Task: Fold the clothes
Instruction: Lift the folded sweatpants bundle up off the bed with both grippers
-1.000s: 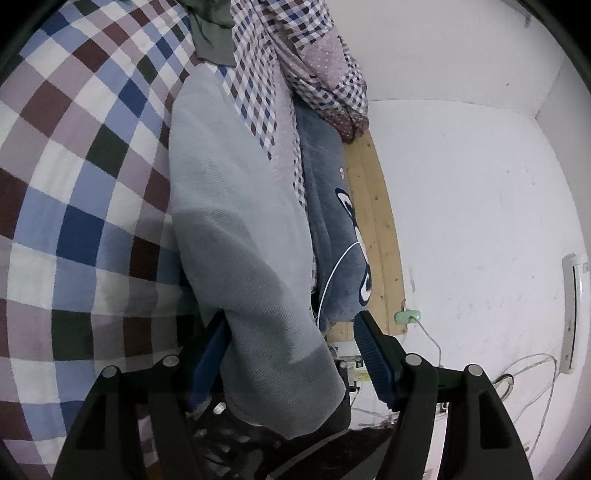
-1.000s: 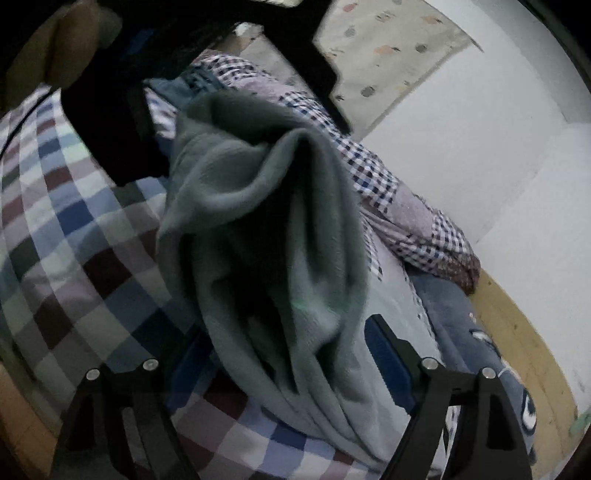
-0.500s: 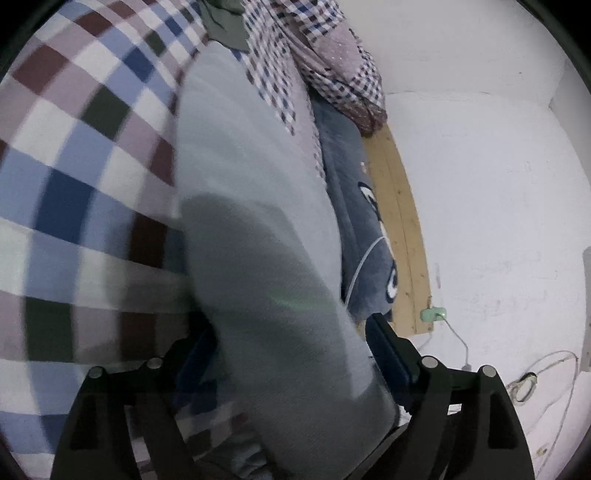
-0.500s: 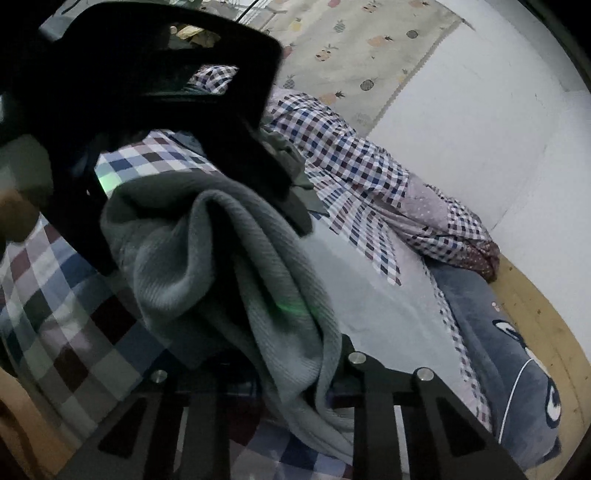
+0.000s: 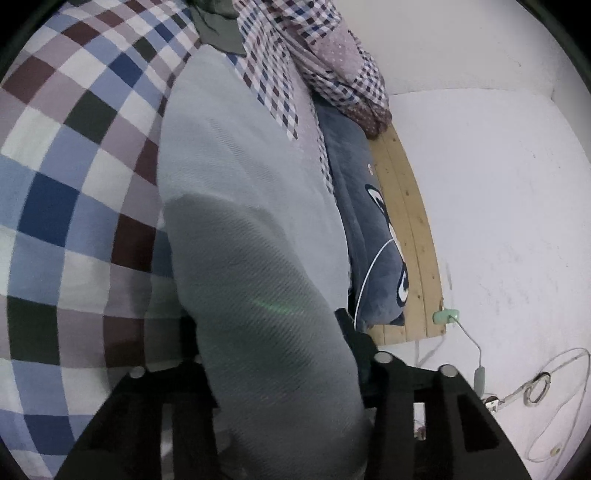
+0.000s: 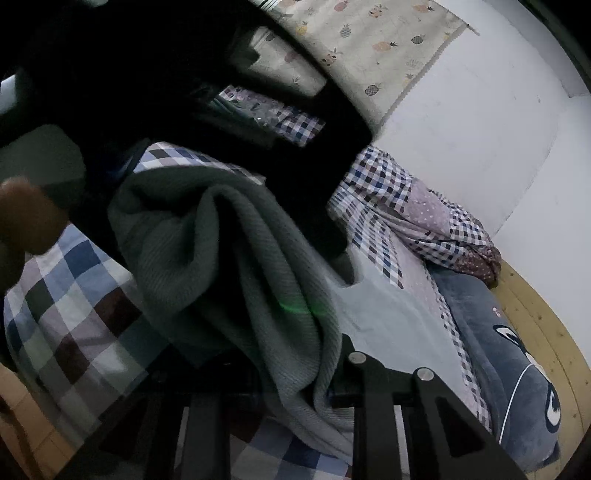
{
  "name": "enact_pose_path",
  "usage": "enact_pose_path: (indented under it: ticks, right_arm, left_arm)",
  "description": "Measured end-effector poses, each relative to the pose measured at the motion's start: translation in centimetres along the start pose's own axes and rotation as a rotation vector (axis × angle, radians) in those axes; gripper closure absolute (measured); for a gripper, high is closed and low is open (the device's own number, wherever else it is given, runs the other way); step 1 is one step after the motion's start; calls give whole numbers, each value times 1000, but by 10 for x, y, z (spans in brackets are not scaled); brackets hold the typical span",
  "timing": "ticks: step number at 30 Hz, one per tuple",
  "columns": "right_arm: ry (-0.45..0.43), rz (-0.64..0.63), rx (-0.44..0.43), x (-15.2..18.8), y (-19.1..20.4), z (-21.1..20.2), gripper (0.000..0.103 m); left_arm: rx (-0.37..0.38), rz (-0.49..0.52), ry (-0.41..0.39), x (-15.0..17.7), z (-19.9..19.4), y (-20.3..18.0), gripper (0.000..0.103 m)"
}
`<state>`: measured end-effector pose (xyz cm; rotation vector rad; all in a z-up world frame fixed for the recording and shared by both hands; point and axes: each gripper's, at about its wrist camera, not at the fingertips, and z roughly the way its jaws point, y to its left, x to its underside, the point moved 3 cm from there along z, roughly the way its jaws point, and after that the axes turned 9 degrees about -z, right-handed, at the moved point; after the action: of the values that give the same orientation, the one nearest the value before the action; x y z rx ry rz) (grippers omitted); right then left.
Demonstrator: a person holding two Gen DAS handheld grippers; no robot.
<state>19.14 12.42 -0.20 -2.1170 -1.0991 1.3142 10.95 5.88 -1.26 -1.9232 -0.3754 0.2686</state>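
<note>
A: Item one, nearest the lenses?

B: Left claw (image 5: 273, 354), jaws closed in on the grey knit garment (image 5: 251, 229); the cloth ran straight out between them. Right claw (image 6: 280, 373), likewise clamped on a bunched edge of the same garment, which hung in deep folds in the right wrist view.

A: Location of the garment?

B: Partly lifted at both gripped ends; the rest lay flat on the bed, over the large-check bedsheet (image 5: 62, 192). In the right wrist view the dark body of the other gripper unit loomed over it, with a blurred bit of hand at the left edge.

A: Further out?

B: A small-check quilt (image 5: 280, 85) beside the garment, a dark green cloth (image 5: 218, 26) at its far end, then a blue cushion with a cartoon face (image 5: 373, 236), a wooden bed rail (image 5: 413, 229), white wall, a cable with a green plug (image 5: 447, 315). A pineapple-print curtain (image 6: 373, 40) hung farthest back.

A: Progress?

B: Judged mid-fold. The garment was gathered and raised, not yet laid over itself; no finished crease showed. Carrying the held edge across, setting it down, smoothing and any second fold remained.
</note>
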Motion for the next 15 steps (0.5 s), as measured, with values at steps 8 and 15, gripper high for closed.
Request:
enact_pose_path:
  ticks: [8, 15]
  right_arm:
    - [2, -62, 70, 2, 14, 2, 47]
    - [123, -56, 178, 33, -9, 23, 41]
  left_arm:
    - [14, 42, -27, -1, -8, -13, 71]
    - [66, 36, -32, -9, -12, -23, 73]
